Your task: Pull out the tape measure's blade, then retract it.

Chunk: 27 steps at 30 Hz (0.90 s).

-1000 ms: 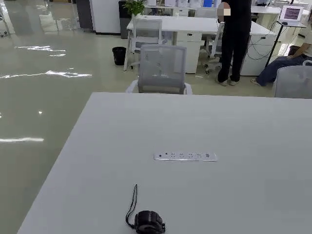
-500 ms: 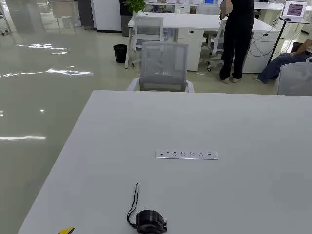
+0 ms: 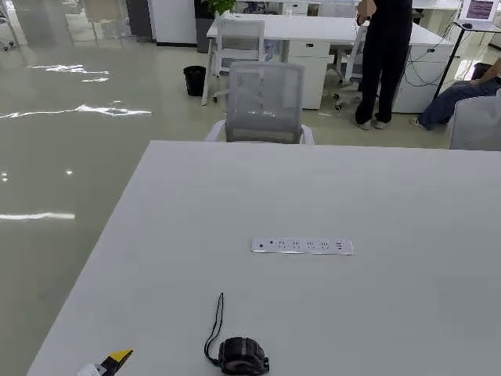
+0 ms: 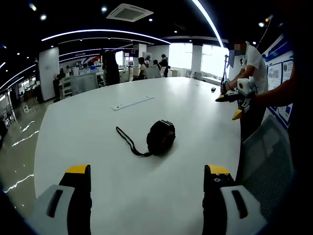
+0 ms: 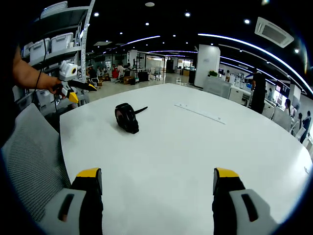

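Tape measure, strap stretched toward far side; left tool, right tool both spread apart.

tape measure black | table plain white | power strip white | left gripper tips yellow | chair grey mesh

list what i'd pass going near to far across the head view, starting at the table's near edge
tape measure → power strip → grey chair → standing person
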Motion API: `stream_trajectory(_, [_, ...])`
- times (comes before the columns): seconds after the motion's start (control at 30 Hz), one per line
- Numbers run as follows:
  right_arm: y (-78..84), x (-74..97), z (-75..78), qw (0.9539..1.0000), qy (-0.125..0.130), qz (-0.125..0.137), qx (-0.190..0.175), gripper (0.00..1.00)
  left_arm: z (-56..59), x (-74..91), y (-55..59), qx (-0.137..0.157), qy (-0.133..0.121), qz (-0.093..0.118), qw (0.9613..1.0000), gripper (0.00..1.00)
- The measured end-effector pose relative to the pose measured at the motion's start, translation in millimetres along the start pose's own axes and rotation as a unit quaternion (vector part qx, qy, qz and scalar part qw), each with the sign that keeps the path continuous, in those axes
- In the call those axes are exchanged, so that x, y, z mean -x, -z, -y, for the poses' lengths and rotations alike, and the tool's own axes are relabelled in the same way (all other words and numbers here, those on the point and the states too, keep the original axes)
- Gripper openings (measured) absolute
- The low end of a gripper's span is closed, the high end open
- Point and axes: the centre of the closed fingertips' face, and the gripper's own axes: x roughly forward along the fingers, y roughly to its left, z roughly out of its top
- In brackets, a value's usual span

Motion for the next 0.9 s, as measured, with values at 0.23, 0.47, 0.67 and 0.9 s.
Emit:
stream_trajectory(0.23, [-6.7,-19.4,0.2,0.9998,-0.016,-0.003,0.014,0.96,-1.4,-8.6,4.9,-0.001,0.008,-0.009,0.9999,0.95])
stream_trajectory(0.47, [-20.8,-37.4,0.5,0.9993,-0.03,0.002,0.023,0.95,1.1,-15.4,3.9,-0.009,0.021,-0.011,0.9997,0.96])
stream_trajectory(0.67, [-30.9,-57.0,-3.7,0.9983,-0.05,0.0,0.032,0.95,0.2,-22.0,2.3,-0.018,0.028,-0.016,0.9993,0.95])
stream_trajectory(0.9, [-35.6,-76.4,-11.4,0.9963,-0.071,-0.004,0.048,0.95,1.6,-30.8,0.8,-0.018,0.036,-0.018,0.999,0.93])
